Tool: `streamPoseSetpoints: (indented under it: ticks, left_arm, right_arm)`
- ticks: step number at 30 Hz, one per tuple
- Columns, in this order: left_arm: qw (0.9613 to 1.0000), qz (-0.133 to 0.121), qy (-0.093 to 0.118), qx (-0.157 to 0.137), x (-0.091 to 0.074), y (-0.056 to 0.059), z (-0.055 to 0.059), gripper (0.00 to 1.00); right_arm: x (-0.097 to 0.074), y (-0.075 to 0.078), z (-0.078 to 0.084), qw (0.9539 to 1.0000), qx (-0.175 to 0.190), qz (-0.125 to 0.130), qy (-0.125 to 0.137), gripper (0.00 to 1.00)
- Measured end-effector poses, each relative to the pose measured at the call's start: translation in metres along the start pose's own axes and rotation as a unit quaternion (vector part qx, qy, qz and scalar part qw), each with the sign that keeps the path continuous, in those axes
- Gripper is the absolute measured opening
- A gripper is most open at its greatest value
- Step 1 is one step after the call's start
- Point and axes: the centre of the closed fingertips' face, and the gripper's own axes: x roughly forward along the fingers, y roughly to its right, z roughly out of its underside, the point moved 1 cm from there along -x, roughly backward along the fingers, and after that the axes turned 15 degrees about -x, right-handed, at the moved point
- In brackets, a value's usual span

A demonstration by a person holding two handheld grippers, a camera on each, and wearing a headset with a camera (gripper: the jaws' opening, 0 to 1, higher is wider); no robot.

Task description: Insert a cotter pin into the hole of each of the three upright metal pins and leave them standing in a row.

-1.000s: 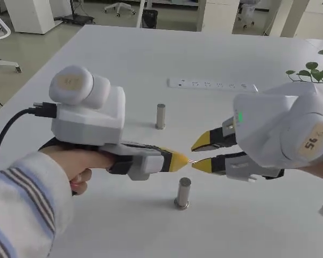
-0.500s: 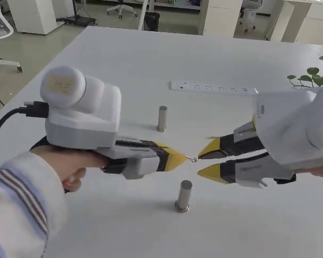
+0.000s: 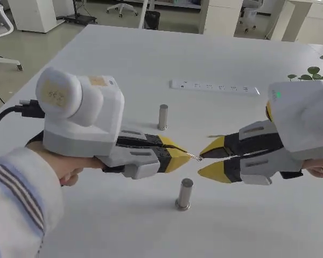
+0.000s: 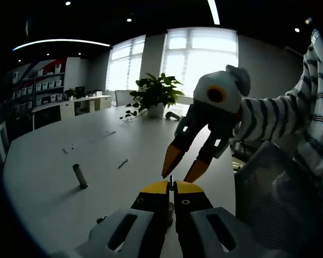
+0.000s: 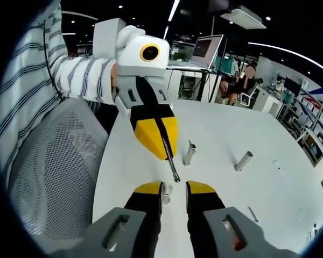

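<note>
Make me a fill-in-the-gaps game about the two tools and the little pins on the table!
1. The left tool holds the thin cotter pin with its jaws ___.
2. The right tool faces it with its jaws ___.
3. The tips of both tools are coloured ___.
4. In the head view, ___ metal pins stand upright on the table.

Missing words: shut, open, yellow, two.

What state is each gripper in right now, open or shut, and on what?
Left gripper: shut on a thin silver metal cotter pin.
Right gripper: open, holding nothing.
</note>
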Motion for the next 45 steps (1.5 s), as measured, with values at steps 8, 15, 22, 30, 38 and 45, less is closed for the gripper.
streamPoseSetpoints:
  ticks: [8, 15, 22, 30, 38, 45]
  left_arm:
    - [0.9993, 0.014, -0.007, 0.034, 0.001, 0.006, 0.0, 0.0]
    - [0.9983, 0.027, -0.013, 0.05, 0.001, 0.011, 0.002, 0.0]
    - [0.9973, 0.034, -0.018, 0.063, 0.002, 0.013, 0.003, 0.0]
    - [0.9969, 0.038, -0.023, 0.065, 0.002, 0.014, 0.007, 0.0]
    - [0.9938, 0.038, -0.04, 0.096, 0.002, 0.015, 0.013, 0.0]
    - [0.9913, 0.048, -0.048, 0.113, 0.004, 0.019, 0.016, 0.0]
  right_arm:
    - [0.005, -0.009, -0.004, 0.9998, 0.013, -0.013, 0.009, 0.11]
    - [0.006, -0.014, -0.004, 0.9994, 0.024, -0.02, 0.015, 0.08]
    - [0.007, -0.014, -0.004, 0.9994, 0.023, -0.018, 0.018, 0.03]
    - [0.008, -0.018, -0.004, 0.9989, 0.03, -0.028, 0.022, 0.0]
    - [0.003, -0.021, -0.006, 0.9988, 0.024, -0.037, 0.024, 0.0]
    - [-0.001, -0.026, -0.005, 0.9986, 0.014, -0.048, 0.016, 0.0]
